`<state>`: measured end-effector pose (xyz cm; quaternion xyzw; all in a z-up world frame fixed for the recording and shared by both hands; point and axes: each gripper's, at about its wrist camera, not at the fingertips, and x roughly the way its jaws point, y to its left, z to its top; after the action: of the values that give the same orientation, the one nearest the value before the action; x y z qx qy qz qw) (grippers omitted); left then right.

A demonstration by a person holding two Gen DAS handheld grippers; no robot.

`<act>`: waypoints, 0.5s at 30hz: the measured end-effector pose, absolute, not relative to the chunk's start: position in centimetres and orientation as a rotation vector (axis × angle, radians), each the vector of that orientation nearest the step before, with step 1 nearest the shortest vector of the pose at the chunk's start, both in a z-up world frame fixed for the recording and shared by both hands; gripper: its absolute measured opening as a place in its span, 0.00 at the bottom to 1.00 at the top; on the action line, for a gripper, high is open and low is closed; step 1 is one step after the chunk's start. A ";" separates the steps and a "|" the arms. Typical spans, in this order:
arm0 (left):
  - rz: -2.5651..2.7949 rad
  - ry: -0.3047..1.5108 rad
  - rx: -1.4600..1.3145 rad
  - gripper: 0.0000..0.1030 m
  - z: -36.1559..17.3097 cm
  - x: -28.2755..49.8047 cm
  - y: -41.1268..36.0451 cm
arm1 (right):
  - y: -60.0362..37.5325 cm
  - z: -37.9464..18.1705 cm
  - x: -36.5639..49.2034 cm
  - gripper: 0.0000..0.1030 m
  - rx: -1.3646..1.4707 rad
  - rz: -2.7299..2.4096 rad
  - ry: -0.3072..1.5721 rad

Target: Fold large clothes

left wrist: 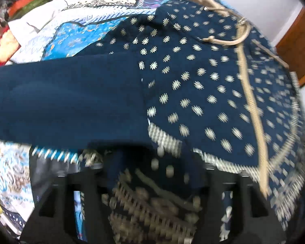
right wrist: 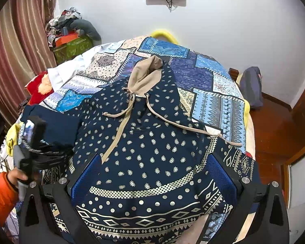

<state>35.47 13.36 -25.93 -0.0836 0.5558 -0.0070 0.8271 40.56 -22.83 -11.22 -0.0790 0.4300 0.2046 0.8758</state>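
I have the navy printed hoodie (right wrist: 148,142) spread face up on the patchwork bedspread (right wrist: 213,93), its beige hood (right wrist: 146,75) pointing toward the far wall and the 2 drawstrings (right wrist: 172,120) trailing across the chest. My left gripper (left wrist: 150,193) is pinching the hem-side fabric near the sleeve (left wrist: 67,101); patterned cloth bunches between its fingers, and the blur there suggests I am moving it. My right gripper (right wrist: 152,183) is spread wide over the hem band, its blue pads (right wrist: 219,174) either side of the cloth and nothing pinched. I judge this the 1st fold: bringing the left side and sleeve in over the body. Next I need to carry that edge across to the centre line, keeping it taut, while the right side steadies the hem.
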 end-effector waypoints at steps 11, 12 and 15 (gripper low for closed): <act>0.233 0.982 -0.463 0.74 -21.5 29.3 27.4 | -19.0 -12.3 40.5 1.00 -0.175 0.476 0.922; 0.255 0.978 -0.516 0.74 -22.0 29.3 28.8 | -18.5 -12.2 40.5 1.00 -0.177 0.480 0.921; 0.324 0.982 -0.588 0.73 -23.2 29.4 31.5 | -17.3 -12.1 40.4 1.00 -0.178 0.495 0.919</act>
<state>29.42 31.48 -23.22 -0.2767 0.4627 0.1524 0.8283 40.38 -17.33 -12.07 -0.0851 0.4383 0.2362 0.8631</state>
